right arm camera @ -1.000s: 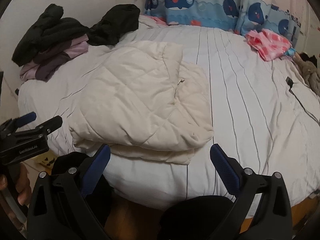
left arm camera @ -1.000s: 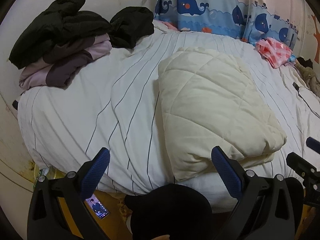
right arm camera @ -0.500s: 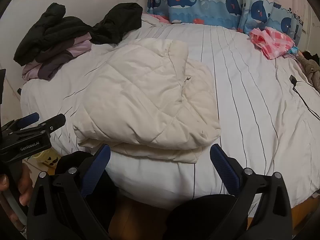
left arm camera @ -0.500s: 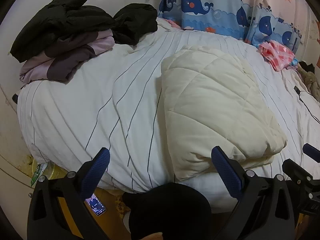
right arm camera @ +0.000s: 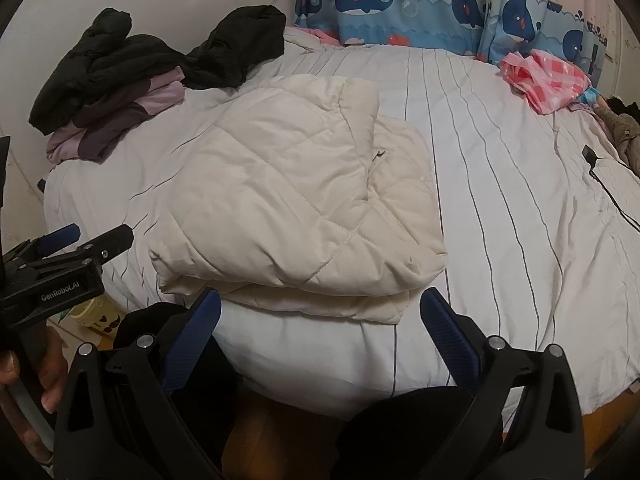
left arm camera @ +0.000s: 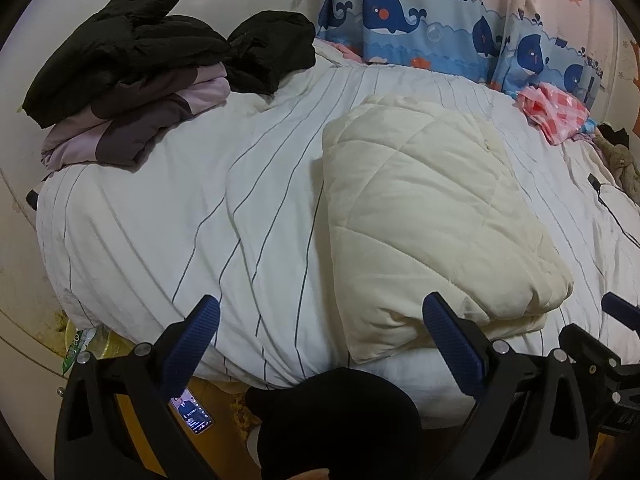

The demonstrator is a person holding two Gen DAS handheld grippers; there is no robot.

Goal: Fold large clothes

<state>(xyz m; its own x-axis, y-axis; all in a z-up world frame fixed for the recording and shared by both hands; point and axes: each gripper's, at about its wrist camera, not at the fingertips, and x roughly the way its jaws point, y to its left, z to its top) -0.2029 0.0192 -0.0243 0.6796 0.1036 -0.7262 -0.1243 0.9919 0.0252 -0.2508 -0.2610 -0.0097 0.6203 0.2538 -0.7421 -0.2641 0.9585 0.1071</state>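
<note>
A cream quilted jacket [left arm camera: 428, 216] lies folded into a thick block on the white striped bed [left arm camera: 192, 216]; it also shows in the right wrist view [right arm camera: 296, 196]. My left gripper [left arm camera: 320, 312] is open and empty, held off the bed's near edge, left of the jacket's near corner. My right gripper [right arm camera: 320, 308] is open and empty, just short of the jacket's near folded edge. The left gripper also shows at the left in the right wrist view [right arm camera: 88, 240].
A pile of black and lilac clothes [left arm camera: 132, 76] sits at the far left corner. A pink checked cloth [left arm camera: 556, 112] lies far right by the whale curtain [left arm camera: 440, 28]. A black cable [right arm camera: 608, 184] lies at right. A phone [left arm camera: 192, 410] is on the floor.
Both grippers have drawn back a little from the bed and stayed open. The folded jacket has not moved.
</note>
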